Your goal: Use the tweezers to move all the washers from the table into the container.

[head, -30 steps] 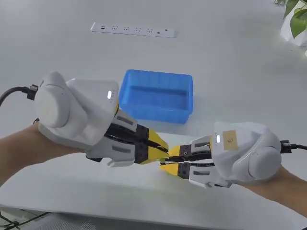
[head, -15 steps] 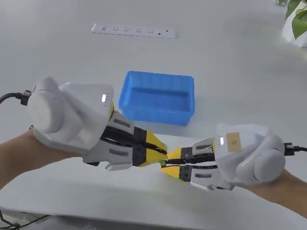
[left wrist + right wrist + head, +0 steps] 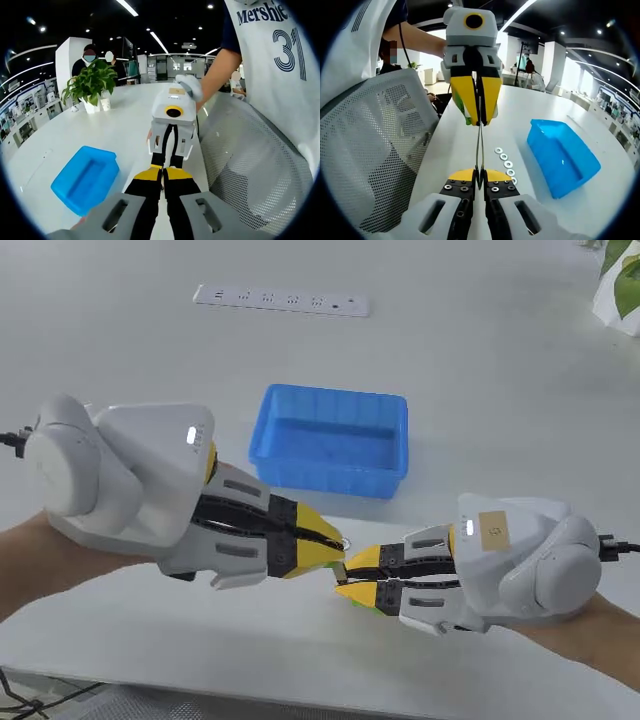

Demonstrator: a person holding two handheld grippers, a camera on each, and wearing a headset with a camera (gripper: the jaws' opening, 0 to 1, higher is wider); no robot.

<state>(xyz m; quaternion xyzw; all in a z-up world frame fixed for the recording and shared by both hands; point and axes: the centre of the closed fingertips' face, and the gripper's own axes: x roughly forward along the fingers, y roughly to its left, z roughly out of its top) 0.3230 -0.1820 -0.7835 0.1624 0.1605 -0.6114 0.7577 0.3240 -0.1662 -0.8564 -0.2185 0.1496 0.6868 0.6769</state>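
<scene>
We see the blue container (image 3: 322, 472) sitting open on the white worktop (image 3: 480, 370), just beyond the two claws. In the head view its inside shows plain blue floor and walls. The washers (image 3: 508, 164), five that we can count in the right gripper view, lie in a short curved row on the worktop. They are near one end of the container, apart from it and outside its walls. The left claw (image 3: 335, 545) and the right claw (image 3: 346, 576) meet almost tip to tip in front of the container, near the worktop's front edge. Between them run the thin metal tweezers (image 3: 479, 145). The right claw's yellow pads are pressed together on one end, and the left claw is clamped on the other. A power strip (image 3: 280, 300) lies well behind the container, and a potted plant (image 3: 90, 82) stands farther along the worktop.
</scene>
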